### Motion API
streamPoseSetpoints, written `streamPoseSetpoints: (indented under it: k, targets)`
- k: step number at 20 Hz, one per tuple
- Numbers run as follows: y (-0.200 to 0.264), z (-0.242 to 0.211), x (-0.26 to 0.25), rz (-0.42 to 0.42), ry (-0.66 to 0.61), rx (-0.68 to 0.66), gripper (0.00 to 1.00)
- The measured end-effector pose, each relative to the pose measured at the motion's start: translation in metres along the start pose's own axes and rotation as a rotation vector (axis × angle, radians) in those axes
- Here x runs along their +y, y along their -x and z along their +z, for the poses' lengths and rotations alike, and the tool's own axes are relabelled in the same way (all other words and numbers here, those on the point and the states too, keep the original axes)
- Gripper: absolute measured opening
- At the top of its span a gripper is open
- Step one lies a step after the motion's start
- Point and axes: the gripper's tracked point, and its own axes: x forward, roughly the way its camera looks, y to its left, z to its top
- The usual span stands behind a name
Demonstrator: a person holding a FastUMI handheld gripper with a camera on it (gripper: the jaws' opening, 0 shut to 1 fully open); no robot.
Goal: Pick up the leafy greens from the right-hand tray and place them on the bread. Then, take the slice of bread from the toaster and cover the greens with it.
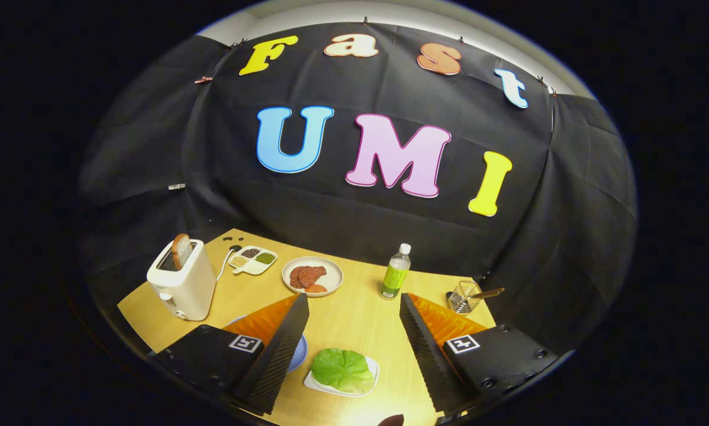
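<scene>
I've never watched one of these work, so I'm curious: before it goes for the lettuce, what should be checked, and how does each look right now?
1. Gripper open wide enough: ok.
2. Leafy greens lying free on their white tray, between the fingers: ok.
3. Fingers touching the greens: not yet, not ok.
4. Bread to receive the greens: the blue plate is mostly hidden behind a finger, cannot tell.
5. Bread slice standing up in the toaster: ok.

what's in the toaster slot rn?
One slice of bread stands in the white toaster, its top sticking out above the slot; the lower part is hidden inside. The gripper has its fingers open and empty above the leafy greens.
</scene>
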Motion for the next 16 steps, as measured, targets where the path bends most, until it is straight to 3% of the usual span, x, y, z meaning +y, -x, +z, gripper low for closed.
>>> streamPoseSetpoints:
  k: [16]
  targets:
    - [-0.067, -0.176, 0.018, 0.210, 0.137, 0.397, 0.96]
